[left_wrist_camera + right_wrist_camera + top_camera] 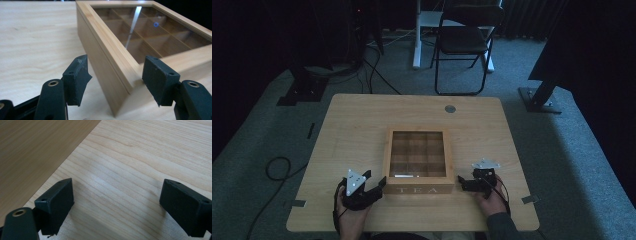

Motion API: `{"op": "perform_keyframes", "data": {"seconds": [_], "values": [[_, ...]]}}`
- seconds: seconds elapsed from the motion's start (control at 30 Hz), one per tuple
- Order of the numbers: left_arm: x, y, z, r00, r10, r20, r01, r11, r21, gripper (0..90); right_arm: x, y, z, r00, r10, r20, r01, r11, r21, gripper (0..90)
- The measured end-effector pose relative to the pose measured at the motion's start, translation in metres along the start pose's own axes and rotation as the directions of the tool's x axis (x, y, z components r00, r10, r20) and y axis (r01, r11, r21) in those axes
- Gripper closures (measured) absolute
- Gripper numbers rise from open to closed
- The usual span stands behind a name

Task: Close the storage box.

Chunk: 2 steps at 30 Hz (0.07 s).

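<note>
Tea box (419, 160) sits between my grippers, its near-left corner inside my left gripper's (115, 80) wide, unclamped jaws, nearer than my empty, open right gripper (117, 207) beside its right wall.

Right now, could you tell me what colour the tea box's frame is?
Light bamboo-tan wood on the tea box, clearest in the left gripper view.

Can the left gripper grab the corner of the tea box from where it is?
Probably yes. The left gripper is open, and the near corner of the tea box already sits between its jaws without touching the pads. Nothing lies in the way on the table, so closing should catch it.
</note>
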State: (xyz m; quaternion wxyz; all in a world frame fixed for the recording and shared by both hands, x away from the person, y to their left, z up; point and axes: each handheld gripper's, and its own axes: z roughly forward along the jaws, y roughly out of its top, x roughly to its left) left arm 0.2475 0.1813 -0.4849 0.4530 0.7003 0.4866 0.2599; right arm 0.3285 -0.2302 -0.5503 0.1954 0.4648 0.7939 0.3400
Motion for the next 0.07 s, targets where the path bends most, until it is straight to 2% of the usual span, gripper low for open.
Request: {"op": "perform_keyframes", "data": {"seconds": [0.03, 0.07], "values": [[0.0089, 0.0040, 0.0049, 0.9999, 0.008, -0.013, -0.008, 0.9999, 0.013, 38.1, 0.0000, 0.0000, 0.0000, 1.0000, 0.000, 0.000, 0.000, 1.000, 0.000, 11.6], [0.0089, 0.0040, 0.0049, 0.9999, 0.008, -0.013, -0.008, 0.9999, 0.013, 38.0, 0.0000, 0.0000, 0.0000, 1.0000, 0.000, 0.000, 0.000, 1.000, 0.000, 11.6]]}}
